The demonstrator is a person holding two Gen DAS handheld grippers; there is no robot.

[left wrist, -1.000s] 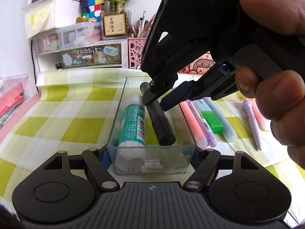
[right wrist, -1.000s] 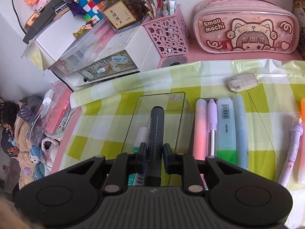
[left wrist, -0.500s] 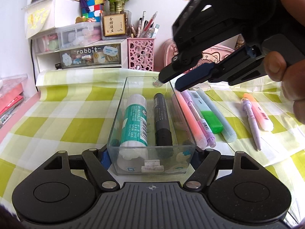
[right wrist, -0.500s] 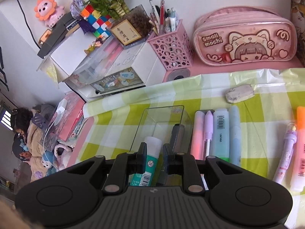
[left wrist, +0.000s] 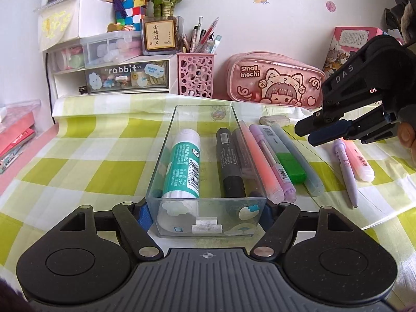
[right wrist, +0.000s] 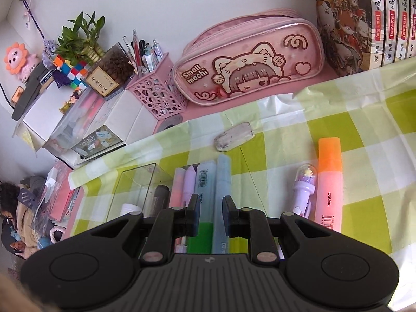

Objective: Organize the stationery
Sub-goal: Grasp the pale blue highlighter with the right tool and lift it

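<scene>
A clear plastic tray holds a green-and-white glue stick and a black marker. My left gripper is shut on the tray's near end. Beside the tray lie a pink highlighter, a purple pen, a green highlighter and a blue-grey marker. My right gripper is open and empty above the green highlighter and blue-grey marker. It also shows at the right of the left wrist view.
A purple novelty pen, an orange highlighter and a worn eraser lie further right. A pink pencil case, pink pen holder, drawer unit and books line the back wall.
My right gripper let go of the black marker in the tray, rose and moved right over the pens beside it. Its jaws are wider now. The left gripper has not moved.
</scene>
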